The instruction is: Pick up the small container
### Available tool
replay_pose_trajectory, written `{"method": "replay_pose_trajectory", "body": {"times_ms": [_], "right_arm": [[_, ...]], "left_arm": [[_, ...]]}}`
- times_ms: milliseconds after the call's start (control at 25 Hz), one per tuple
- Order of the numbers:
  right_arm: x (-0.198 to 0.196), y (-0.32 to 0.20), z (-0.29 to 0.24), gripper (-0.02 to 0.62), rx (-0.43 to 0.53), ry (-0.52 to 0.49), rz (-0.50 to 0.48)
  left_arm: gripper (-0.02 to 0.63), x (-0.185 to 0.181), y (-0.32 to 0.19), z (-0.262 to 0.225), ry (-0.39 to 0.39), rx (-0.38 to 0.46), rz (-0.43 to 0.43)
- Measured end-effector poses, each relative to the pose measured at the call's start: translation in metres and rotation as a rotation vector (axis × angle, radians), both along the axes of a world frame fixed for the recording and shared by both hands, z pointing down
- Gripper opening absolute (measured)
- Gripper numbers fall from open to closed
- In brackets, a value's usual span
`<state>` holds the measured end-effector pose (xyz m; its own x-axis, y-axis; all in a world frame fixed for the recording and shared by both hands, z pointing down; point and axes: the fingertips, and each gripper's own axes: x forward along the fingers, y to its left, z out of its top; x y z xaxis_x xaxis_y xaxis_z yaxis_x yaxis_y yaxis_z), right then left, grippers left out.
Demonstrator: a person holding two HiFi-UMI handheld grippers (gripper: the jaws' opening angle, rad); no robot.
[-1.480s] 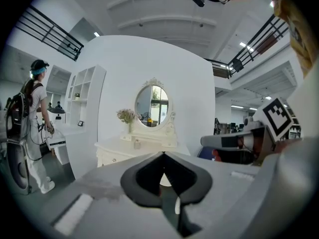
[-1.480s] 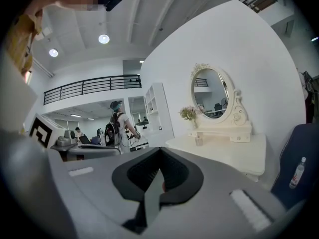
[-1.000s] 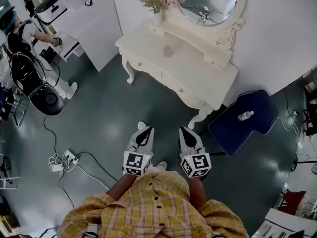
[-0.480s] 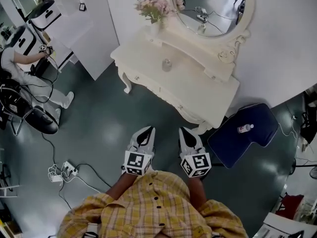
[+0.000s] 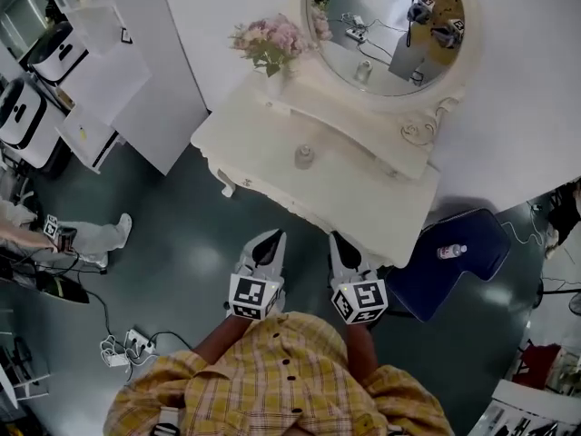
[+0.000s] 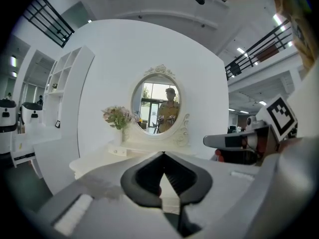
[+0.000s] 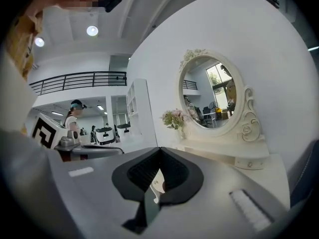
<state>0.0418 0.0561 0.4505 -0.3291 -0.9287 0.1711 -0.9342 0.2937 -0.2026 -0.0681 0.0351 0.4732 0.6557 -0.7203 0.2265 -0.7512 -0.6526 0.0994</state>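
A small greyish container (image 5: 304,156) stands on the cream dressing table (image 5: 272,157), near its middle. My left gripper (image 5: 269,241) and right gripper (image 5: 340,242) hang side by side over the dark floor, just short of the table's front edge, well apart from the container. Both are shut with nothing between their jaws. In the left gripper view the left gripper (image 6: 163,155) points at the table and its oval mirror (image 6: 156,106). The right gripper (image 7: 159,150) likewise faces the table in the right gripper view; the container is hidden behind the jaws there.
A vase of pink flowers (image 5: 270,44) stands at the table's back left. A dark blue cushion (image 5: 452,260) with a small bottle (image 5: 449,252) lies right of the table. White shelving (image 5: 104,71) stands left. Cables and a power strip (image 5: 127,343) lie on the floor; a person's legs (image 5: 86,236) show far left.
The view has moved forward toward the dressing table, which now lies closer to both grippers. Both grippers stay shut, side by side. The person at the left has slid mostly out of view.
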Motion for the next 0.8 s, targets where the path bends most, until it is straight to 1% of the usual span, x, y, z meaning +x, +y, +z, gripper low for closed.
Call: {"method": "replay_pose_trajectory", "body": {"times_ms": [200,400,600,800], "right_arm": [[-0.002,-0.045,0.004,0.003,-0.018,-0.001,0.058],[-0.006,-0.083,0.014,0.003,-0.024,-0.001,0.104],[-0.010,-0.101,0.016,0.003,-0.033,0.006,0.135],[-0.009,-0.113,0.018,0.003,-0.043,0.014,0.132]], "left_arm": [[-0.001,0.001,-0.051,-0.002,0.000,-0.017,0.058],[0.000,-0.002,-0.094,0.013,-0.003,-0.033,0.101],[0.000,-0.004,-0.113,0.016,-0.001,-0.041,0.137],[0.000,-0.003,-0.125,0.023,-0.002,-0.057,0.128]]}}
